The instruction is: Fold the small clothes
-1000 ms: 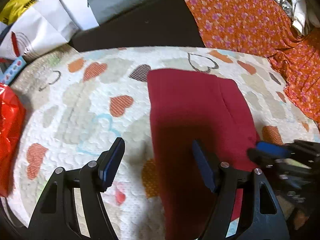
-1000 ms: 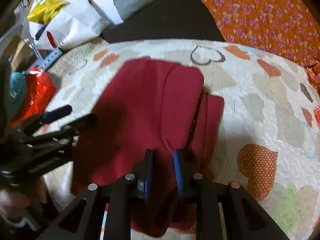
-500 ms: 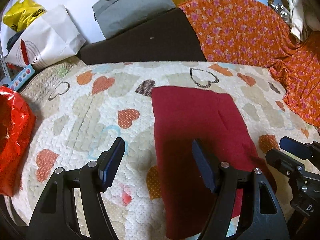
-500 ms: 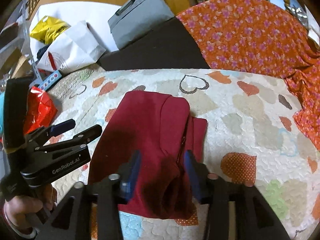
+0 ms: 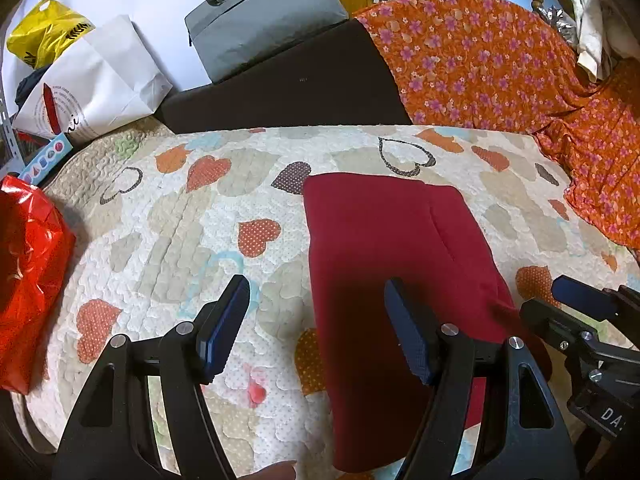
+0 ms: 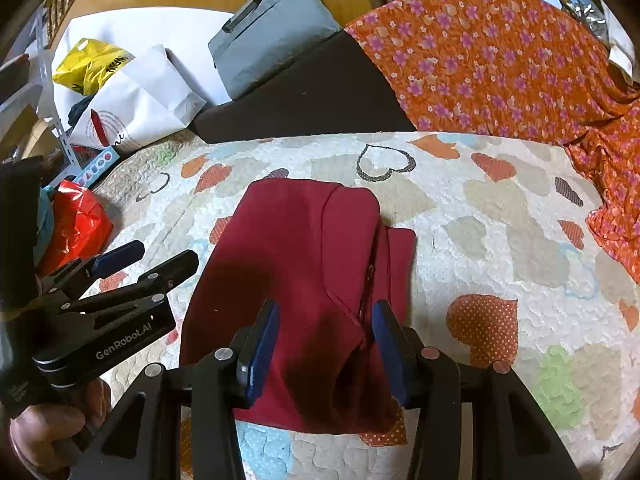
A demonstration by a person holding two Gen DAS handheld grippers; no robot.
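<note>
Nearest in the right wrist view, the right gripper (image 6: 325, 350) hangs just above the near end of the dark red garment (image 6: 304, 264). Its jaws have just been opening and now stand apart; cloth lies below and between them, but the pads do not press on it. To its left, the left gripper (image 5: 316, 326) also stands wide apart with nothing between its jaws, straddling the garment's left edge over the heart-print quilt (image 5: 168, 240).

The garment lies flat on the quilt, long axis running near to far, already folded lengthwise, with a narrower strip showing along its right side.

Risks, as judged:
- The near end bulges where it was let go. A cross-fold begun from here could trap that pucker.
- The right-hand strip is not flush with the upper layer. A pinch that takes only the top layer would peel the fold open.
- The quilt is soft and textured. A low pinch could gather quilt with the cloth and drag the garment askew.
- Further off, the orange floral cloth (image 6: 500, 64) lies well apart to the right and poses little hazard.
</note>
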